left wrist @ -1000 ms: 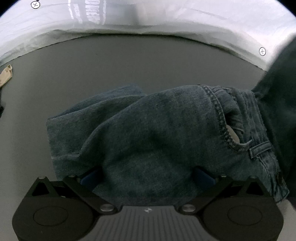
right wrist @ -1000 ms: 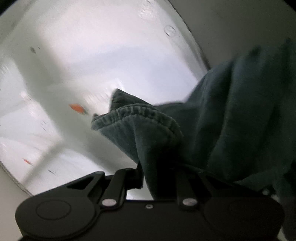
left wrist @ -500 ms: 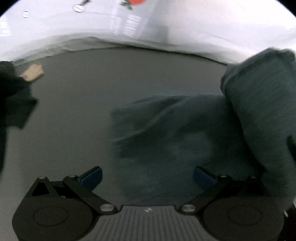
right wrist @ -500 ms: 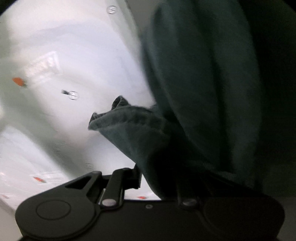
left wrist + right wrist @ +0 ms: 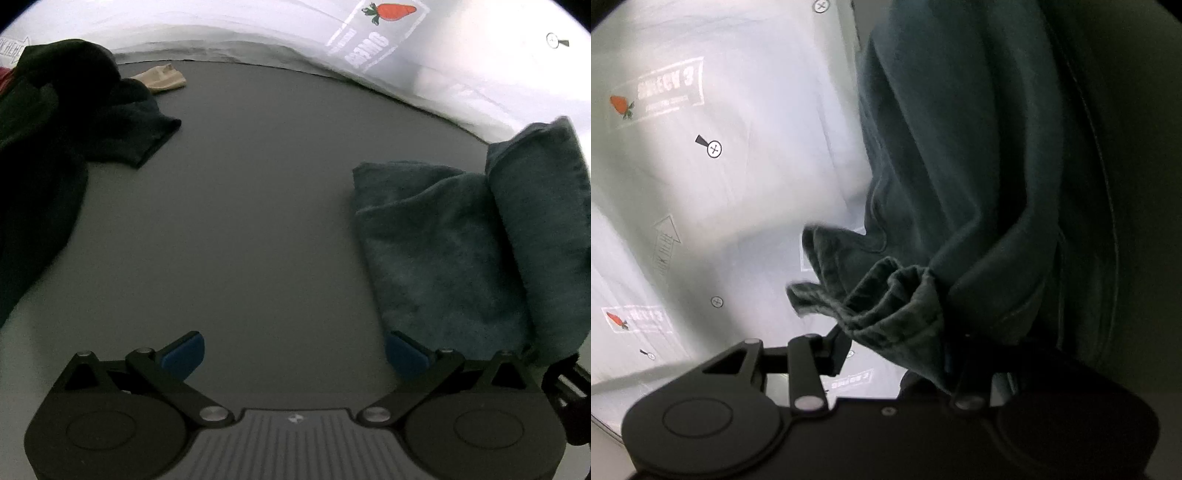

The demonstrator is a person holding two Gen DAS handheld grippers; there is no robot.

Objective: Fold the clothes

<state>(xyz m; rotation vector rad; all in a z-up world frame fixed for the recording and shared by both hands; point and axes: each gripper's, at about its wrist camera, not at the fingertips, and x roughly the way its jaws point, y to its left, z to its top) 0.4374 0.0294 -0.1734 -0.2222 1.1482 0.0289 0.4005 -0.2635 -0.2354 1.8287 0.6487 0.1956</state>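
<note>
The blue denim jeans (image 5: pixel 461 251) lie bunched at the right of the grey table (image 5: pixel 258 221) in the left wrist view, one part rising off to the right. My left gripper (image 5: pixel 293 356) is open and empty over bare table, its right blue pad (image 5: pixel 404 354) close to the jeans' near edge. My right gripper (image 5: pixel 886 354) is shut on a bunched hem of the jeans (image 5: pixel 897 302), and the denim hangs and fills the right of that view, hiding its right finger.
A pile of dark clothes (image 5: pixel 55 129) lies at the table's left, with a beige garment (image 5: pixel 162 79) behind it. White plastic sheeting with carrot print (image 5: pixel 388 22) borders the far edge and shows in the right wrist view (image 5: pixel 701 147).
My left gripper, open throughout, has come off the jeans and swung left, bringing the dark pile into view. My right gripper keeps its hold and has turned, lifting the denim.
</note>
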